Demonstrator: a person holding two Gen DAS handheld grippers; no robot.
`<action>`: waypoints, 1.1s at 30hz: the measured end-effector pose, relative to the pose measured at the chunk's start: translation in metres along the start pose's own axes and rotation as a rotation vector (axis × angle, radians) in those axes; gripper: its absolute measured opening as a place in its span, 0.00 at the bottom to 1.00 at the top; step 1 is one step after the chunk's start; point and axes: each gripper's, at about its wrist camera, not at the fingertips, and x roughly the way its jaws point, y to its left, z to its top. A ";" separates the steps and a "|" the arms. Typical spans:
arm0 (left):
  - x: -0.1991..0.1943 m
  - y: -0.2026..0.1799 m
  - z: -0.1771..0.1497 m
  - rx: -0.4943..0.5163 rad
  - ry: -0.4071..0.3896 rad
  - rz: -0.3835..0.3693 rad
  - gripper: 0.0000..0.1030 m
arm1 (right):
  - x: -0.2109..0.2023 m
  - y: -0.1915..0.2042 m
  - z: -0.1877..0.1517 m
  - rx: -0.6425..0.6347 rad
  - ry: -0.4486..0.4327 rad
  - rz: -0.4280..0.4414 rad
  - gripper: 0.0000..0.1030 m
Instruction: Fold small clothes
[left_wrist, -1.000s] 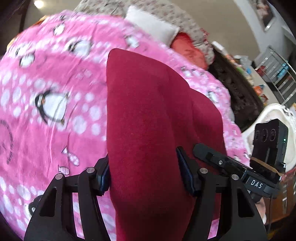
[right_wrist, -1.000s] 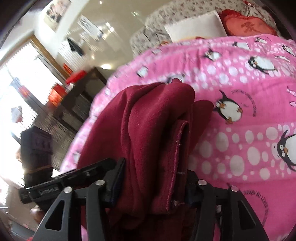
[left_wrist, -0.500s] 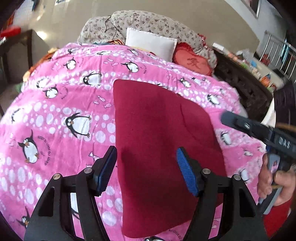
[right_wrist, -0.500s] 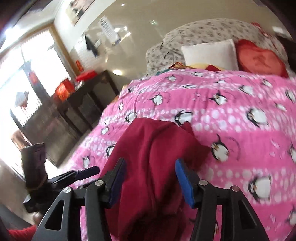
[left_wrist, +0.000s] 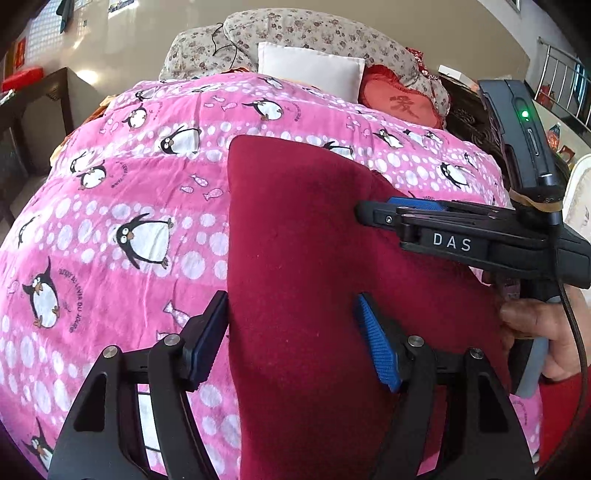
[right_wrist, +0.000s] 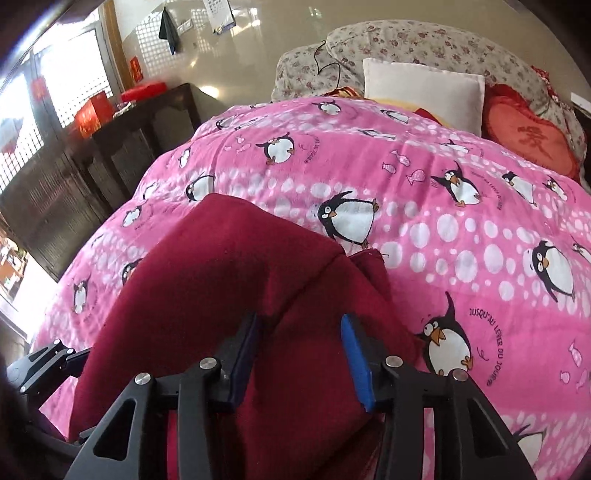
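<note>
Left wrist view: the dark red garment (left_wrist: 314, 258) lies on the pink penguin bedspread (left_wrist: 110, 221), already folded into a fairly smooth long panel with a straight left edge; the left tongs (left_wrist: 291, 339) stand wide apart above it, gripping nothing; the right tongs (left_wrist: 373, 216) reach in from the right, seen side-on, their gap unclear here.

Right wrist view: the right tongs (right_wrist: 301, 354) are spread wide over the garment (right_wrist: 221, 277), empty; a looser layer (right_wrist: 369, 269) pokes out at its right edge, so I judge a further fold or tidying remains.
</note>
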 end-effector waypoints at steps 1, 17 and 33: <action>0.001 0.000 0.000 0.000 0.002 0.000 0.69 | -0.002 0.002 0.001 -0.003 0.002 -0.005 0.42; -0.023 0.002 -0.012 0.001 -0.023 0.014 0.70 | -0.078 0.039 -0.075 -0.086 -0.021 -0.047 0.42; -0.042 -0.011 -0.019 0.016 -0.140 0.101 0.70 | -0.099 0.037 -0.090 -0.008 -0.114 -0.037 0.44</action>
